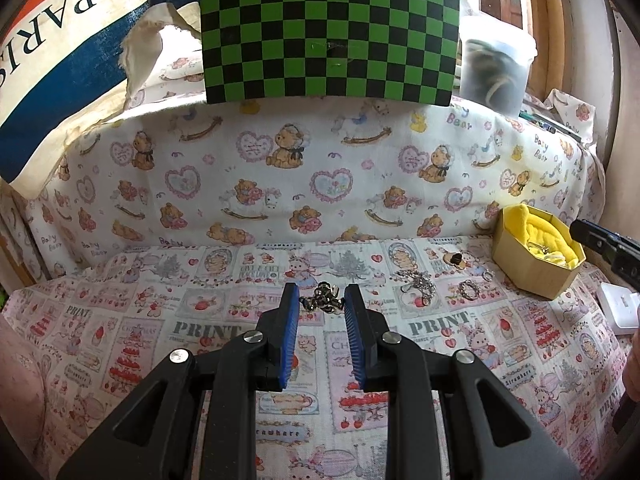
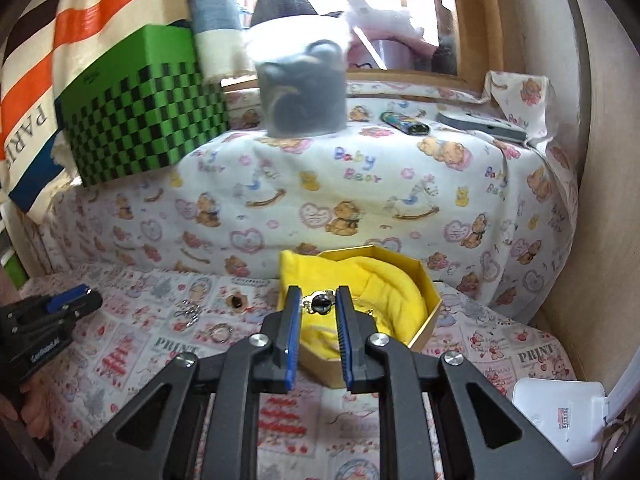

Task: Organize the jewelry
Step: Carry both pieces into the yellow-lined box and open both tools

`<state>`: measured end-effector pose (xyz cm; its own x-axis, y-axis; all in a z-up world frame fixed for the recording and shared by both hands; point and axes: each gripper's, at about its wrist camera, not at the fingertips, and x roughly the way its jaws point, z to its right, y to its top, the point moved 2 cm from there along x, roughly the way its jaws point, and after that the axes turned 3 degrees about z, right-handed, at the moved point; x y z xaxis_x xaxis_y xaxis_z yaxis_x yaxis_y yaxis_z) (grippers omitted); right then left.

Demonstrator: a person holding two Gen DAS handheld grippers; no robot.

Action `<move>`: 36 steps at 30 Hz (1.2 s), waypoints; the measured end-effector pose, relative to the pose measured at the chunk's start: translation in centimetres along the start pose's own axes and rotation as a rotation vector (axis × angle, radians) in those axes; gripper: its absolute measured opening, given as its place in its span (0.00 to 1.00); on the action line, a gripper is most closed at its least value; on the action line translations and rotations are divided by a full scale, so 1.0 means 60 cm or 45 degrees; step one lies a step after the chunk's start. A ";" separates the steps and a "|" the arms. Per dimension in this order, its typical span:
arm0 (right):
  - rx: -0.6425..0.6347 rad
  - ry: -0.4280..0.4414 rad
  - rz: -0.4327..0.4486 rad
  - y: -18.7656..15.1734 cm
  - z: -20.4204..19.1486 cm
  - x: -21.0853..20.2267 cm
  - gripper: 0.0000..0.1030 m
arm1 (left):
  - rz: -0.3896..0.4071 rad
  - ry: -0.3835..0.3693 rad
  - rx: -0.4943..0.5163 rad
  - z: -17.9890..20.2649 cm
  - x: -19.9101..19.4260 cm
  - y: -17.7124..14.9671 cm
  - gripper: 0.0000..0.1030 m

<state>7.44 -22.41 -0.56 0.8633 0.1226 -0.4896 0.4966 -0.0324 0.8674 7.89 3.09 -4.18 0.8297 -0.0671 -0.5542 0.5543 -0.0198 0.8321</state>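
While a metal trinket with a black bead (image 2: 319, 303) is framed by the right gripper (image 2: 318, 300) over the yellow-lined octagonal cardboard box (image 2: 424, 322), contact cannot be told. Left gripper (image 1: 322, 298) jaws are spread around a knotted silver-black piece (image 1: 322, 299) on the printed cloth (image 1: 160, 340); a chain (image 1: 418, 282) and ring (image 1: 469, 290) lie rightward.

Right gripper (image 2: 318, 300) fingers (image 2: 294, 320) pinch black-bead jewelry (image 2: 320, 303) over yellow-lined box (image 2: 428, 316).
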 end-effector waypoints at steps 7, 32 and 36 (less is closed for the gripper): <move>0.096 0.019 -0.011 0.007 0.036 0.006 0.15 | 0.021 0.019 0.007 0.003 -0.008 0.002 0.21; 0.532 0.271 -0.163 0.005 0.149 0.065 0.18 | -0.009 -0.448 -0.131 0.219 0.021 0.127 0.21; 0.607 0.283 -0.154 0.005 0.170 0.060 0.23 | -0.043 -0.490 -0.121 0.249 0.037 0.132 0.21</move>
<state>11.63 -32.08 -2.95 0.7831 0.3590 -0.5078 0.6218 -0.4454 0.6441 13.14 -12.15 1.49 0.7352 -0.4372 -0.5181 0.5995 0.0625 0.7979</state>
